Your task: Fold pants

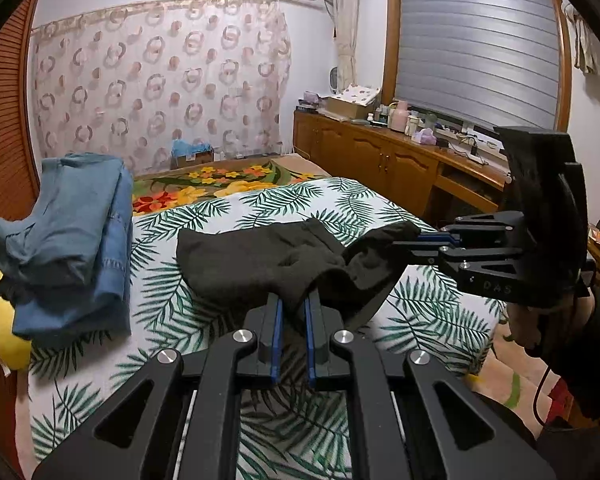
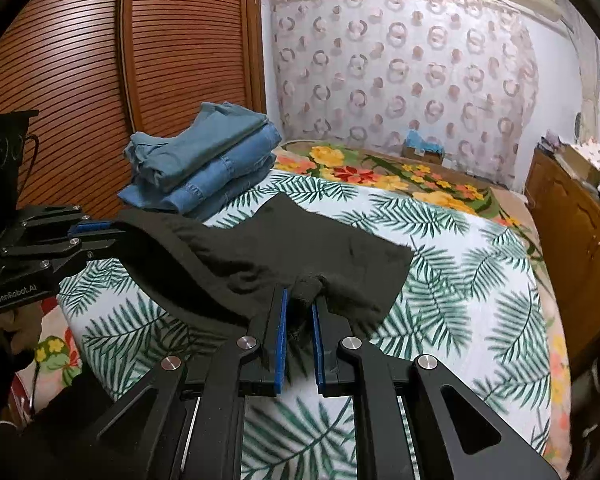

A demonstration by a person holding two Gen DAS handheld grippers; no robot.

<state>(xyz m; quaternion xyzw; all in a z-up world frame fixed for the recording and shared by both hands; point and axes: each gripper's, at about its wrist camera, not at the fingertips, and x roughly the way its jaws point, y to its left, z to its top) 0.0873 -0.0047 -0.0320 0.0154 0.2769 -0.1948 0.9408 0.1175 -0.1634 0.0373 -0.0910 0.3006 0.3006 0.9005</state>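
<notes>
Black pants lie partly folded on the leaf-print bed cover; they also show in the right wrist view. My left gripper is shut on the near edge of the pants. In the right wrist view it shows at the left, holding a raised corner. My right gripper is shut on a bunched fold of the pants. In the left wrist view it shows at the right, gripping the other end. The near edge hangs lifted between both grippers; the far part rests on the bed.
A stack of folded blue jeans sits at the bed's left side, also seen in the right wrist view. A yellow object lies under it. A wooden cabinet with clutter runs along the right. A wooden louvred wardrobe stands behind.
</notes>
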